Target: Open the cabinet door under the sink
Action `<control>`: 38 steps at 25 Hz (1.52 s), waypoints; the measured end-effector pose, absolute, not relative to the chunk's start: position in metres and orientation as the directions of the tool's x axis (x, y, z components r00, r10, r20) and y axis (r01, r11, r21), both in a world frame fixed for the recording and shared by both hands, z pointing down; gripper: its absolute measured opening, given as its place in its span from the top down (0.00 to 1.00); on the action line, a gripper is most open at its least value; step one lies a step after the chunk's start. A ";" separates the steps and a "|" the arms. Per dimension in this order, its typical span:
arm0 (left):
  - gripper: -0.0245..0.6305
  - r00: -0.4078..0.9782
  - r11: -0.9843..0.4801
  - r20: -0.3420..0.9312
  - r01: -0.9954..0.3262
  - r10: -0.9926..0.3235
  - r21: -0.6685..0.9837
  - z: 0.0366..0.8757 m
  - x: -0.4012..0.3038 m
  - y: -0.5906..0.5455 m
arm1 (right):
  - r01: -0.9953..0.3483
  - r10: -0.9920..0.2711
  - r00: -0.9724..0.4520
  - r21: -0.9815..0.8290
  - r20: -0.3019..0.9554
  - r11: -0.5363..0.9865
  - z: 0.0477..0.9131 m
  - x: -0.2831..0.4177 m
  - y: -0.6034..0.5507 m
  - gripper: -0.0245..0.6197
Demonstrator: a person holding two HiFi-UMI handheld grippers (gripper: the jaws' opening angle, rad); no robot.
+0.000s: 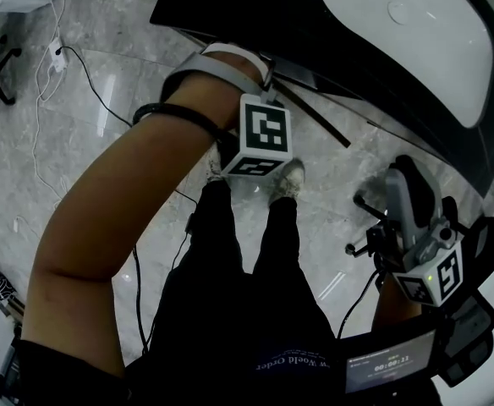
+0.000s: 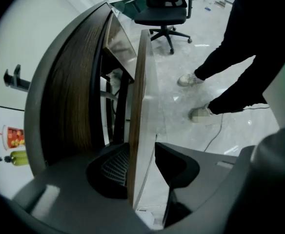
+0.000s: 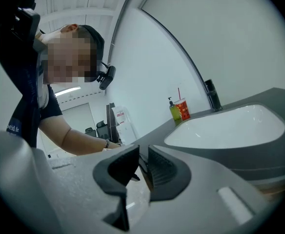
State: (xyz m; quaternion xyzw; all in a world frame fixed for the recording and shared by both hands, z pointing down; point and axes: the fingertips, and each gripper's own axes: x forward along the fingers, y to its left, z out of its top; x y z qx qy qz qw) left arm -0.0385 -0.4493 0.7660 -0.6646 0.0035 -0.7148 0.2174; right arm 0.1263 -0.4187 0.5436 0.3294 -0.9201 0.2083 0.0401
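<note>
Left hand-held gripper [image 2: 141, 144] is set narrowly astride the edge of the cabinet door [image 2: 140, 82], ajar below the sink [image 3: 230, 126], not yet clamped; firmer closure is advised before it is swung outward. Right hand-held gripper [image 3: 143, 147] is held narrow and empty.

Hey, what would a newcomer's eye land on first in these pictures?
The wood-edged cabinet door stands ajar, its edge between the jaws of the left hand-held gripper. In the right gripper view, the white sink glows in its dark counter, with a red cup at its back corner.
</note>
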 end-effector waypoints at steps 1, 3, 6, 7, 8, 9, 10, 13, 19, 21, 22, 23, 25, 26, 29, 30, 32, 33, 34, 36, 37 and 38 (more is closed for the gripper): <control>0.71 -0.027 -0.911 0.962 0.330 -0.272 -0.248 0.766 -0.040 -0.444 | -0.627 -0.595 -0.776 -0.353 0.210 0.694 0.540 0.127 -0.420 0.89; 0.70 -0.040 -0.914 0.982 0.374 -0.184 -0.156 0.766 -0.043 -0.435 | -0.642 -0.613 -0.764 -0.346 0.204 0.685 0.532 0.128 -0.423 0.89; 0.70 -0.091 -0.876 0.988 0.478 -0.126 -0.068 0.776 -0.047 -0.424 | -0.669 -0.643 -0.739 -0.335 0.200 0.664 0.522 0.127 -0.422 0.89; 0.65 -0.114 -0.849 0.983 0.524 -0.143 -0.063 0.784 -0.047 -0.421 | -0.679 -0.655 -0.729 -0.328 0.198 0.657 0.518 0.126 -0.421 0.89; 0.67 -0.129 -0.828 0.976 0.555 -0.176 -0.076 0.792 -0.045 -0.421 | -0.690 -0.668 -0.719 -0.319 0.194 0.650 0.514 0.125 -0.419 0.89; 0.74 -0.130 -0.815 0.968 0.570 -0.216 -0.106 0.800 -0.042 -0.422 | -0.702 -0.683 -0.706 -0.312 0.188 0.640 0.509 0.125 -0.417 0.89; 0.78 -0.121 -0.808 0.960 0.572 -0.253 -0.141 0.805 -0.039 -0.424 | -0.716 -0.701 -0.690 -0.308 0.179 0.626 0.504 0.126 -0.415 0.89; 0.84 -0.084 -0.794 0.947 0.570 -0.310 -0.209 0.809 -0.037 -0.427 | -0.766 -0.764 -0.625 -0.308 0.157 0.564 0.495 0.140 -0.406 0.89; 0.84 -0.099 -0.791 0.950 0.582 -0.297 -0.187 0.815 -0.034 -0.430 | -0.809 -0.831 -0.536 -0.371 0.149 0.455 0.510 0.188 -0.390 0.89; 0.84 -0.114 -0.782 0.949 0.600 -0.293 -0.170 0.815 -0.038 -0.430 | -0.811 -0.839 -0.525 -0.381 0.140 0.444 0.510 0.201 -0.387 0.89; 0.85 -0.122 -0.774 0.949 0.613 -0.291 -0.159 0.814 -0.040 -0.428 | -0.812 -0.843 -0.521 -0.383 0.135 0.441 0.508 0.206 -0.385 0.89; 0.85 -0.131 -0.763 0.948 0.630 -0.289 -0.145 0.814 -0.043 -0.424 | -0.812 -0.845 -0.518 -0.386 0.132 0.438 0.508 0.212 -0.382 0.89; 0.85 -0.152 -0.732 0.944 0.671 -0.293 -0.119 0.815 -0.050 -0.412 | -0.812 -0.848 -0.514 -0.393 0.132 0.431 0.509 0.221 -0.376 0.89; 0.85 -0.162 -0.717 0.941 0.689 -0.299 -0.109 0.816 -0.053 -0.407 | -0.813 -0.850 -0.510 -0.395 0.131 0.427 0.510 0.224 -0.374 0.89; 0.86 -0.169 -0.697 0.938 0.710 -0.302 -0.097 0.818 -0.059 -0.397 | -0.822 -0.864 -0.488 -0.398 0.124 0.407 0.509 0.226 -0.370 0.89; 0.86 -0.163 -0.700 0.940 0.707 -0.300 -0.100 0.818 -0.059 -0.397 | -0.825 -0.868 -0.480 -0.399 0.124 0.400 0.510 0.224 -0.370 0.89; 0.86 -0.147 -0.707 0.947 0.699 -0.286 -0.105 0.818 -0.057 -0.399 | -0.832 -0.874 -0.469 -0.397 0.129 0.388 0.513 0.217 -0.371 0.89; 0.86 -0.139 -0.708 0.950 0.699 -0.279 -0.106 0.818 -0.056 -0.400 | -0.836 -0.877 -0.462 -0.395 0.132 0.380 0.515 0.212 -0.371 0.89; 0.86 -0.128 -0.704 0.952 0.701 -0.277 -0.110 0.818 -0.056 -0.400 | -0.843 -0.883 -0.448 -0.393 0.136 0.367 0.517 0.207 -0.372 0.89; 0.86 -0.095 -0.688 0.955 0.714 -0.280 -0.130 0.818 -0.055 -0.402 | -0.863 -0.904 -0.403 -0.388 0.144 0.323 0.518 0.196 -0.373 0.89; 0.85 -0.075 -0.678 0.958 0.721 -0.277 -0.140 0.818 -0.054 -0.401 | -0.874 -0.916 -0.374 -0.387 0.147 0.295 0.517 0.190 -0.372 0.89; 0.85 -0.055 -0.670 0.961 0.728 -0.271 -0.147 0.819 -0.052 -0.400 | -0.883 -0.927 -0.344 -0.387 0.148 0.267 0.515 0.182 -0.369 0.89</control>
